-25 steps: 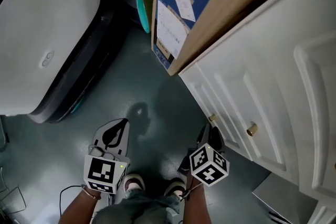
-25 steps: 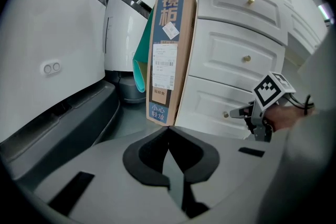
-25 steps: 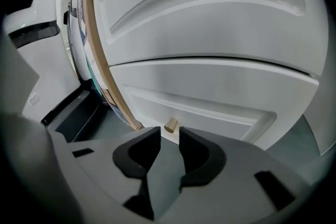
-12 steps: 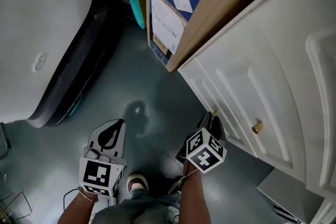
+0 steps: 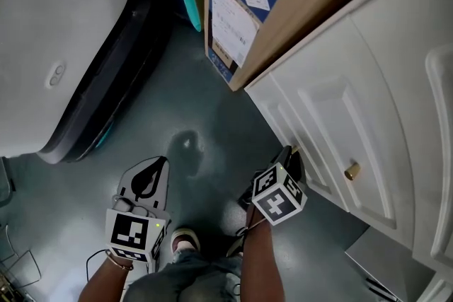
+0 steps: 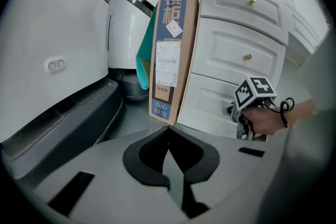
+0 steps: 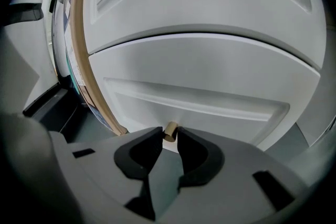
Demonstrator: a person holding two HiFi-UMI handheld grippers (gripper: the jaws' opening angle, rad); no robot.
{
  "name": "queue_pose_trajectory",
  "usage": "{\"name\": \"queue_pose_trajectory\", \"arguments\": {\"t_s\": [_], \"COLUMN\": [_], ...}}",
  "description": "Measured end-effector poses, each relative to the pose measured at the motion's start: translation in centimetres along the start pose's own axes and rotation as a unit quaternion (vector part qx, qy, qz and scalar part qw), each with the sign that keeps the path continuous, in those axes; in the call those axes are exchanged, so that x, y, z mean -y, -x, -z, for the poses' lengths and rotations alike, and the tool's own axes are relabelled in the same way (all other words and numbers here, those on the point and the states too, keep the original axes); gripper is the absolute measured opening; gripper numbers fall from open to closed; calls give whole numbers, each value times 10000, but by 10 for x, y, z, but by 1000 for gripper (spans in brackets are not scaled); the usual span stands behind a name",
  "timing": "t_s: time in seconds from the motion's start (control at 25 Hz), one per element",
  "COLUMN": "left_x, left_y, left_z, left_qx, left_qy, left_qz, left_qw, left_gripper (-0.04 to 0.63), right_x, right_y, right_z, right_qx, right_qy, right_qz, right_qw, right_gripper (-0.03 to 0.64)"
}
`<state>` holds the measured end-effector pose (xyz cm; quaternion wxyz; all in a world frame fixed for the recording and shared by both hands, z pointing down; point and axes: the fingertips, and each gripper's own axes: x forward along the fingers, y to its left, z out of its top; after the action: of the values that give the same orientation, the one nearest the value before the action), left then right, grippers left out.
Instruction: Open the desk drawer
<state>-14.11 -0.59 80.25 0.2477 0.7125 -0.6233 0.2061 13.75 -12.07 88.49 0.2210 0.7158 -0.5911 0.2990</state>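
**Right gripper on the bottom drawer's knob**

Left of the white desk [image 6: 247, 34], the left hand-held gripper [image 6: 168, 140] hangs over the floor [image 5: 205, 109], jaws pressed together and empty. A cardboard box [image 6: 170, 44] leans against the desk's side. At the shut bottom drawer [image 7: 210, 86], the right hand-held gripper [image 7: 169, 136] has just been closing and pinches the brass knob [image 7: 170, 131]. Only the right gripper view shows this; in the head view the gripper covers the knob.

Bare floor [image 5: 191, 117] runs between white appliance [image 5: 56, 46], cardboard box [image 5: 248, 3] and drawer fronts [image 5: 333, 117].
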Motion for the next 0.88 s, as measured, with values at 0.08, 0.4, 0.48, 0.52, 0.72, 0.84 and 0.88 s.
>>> {"name": "queue_pose_trajectory", "arguments": {"t_s": [0.08,0.4,0.48,0.52,0.72,0.84,0.88], "left_x": [-2,-11,-13,-15,-22,-25,-26], "left_y": [2,16,20,22,34,41,43], "left_z": [0,10,13,14,19,21,21], "left_qx": [-8,-128,-126,-118,-172,-179,-187], "left_qy": [50,244,281,291,419,460,463], "left_qz": [-41,-211,-226,-237,-356,-398,-415], "left_qw": [10000,9994,9993,9992,9983,9980,9979], "left_gripper": [17,17,17,17,17,17,17], "right_x": [0,-1,-2,-3,-8,-12,-13], "right_y": [0,3,5,6,16,22,24], "right_z": [0,1,3,4,14,20,22], "right_qx": [6,13,3,2,-20,-13,-8], "right_qy": [41,153,154,154,188,221,230], "right_qz": [11,73,59,50,47,51,50], "right_qw": [10000,9999,9999,9999,9998,9997,9997], "right_gripper": [97,89,89,89,89,89,89]}}
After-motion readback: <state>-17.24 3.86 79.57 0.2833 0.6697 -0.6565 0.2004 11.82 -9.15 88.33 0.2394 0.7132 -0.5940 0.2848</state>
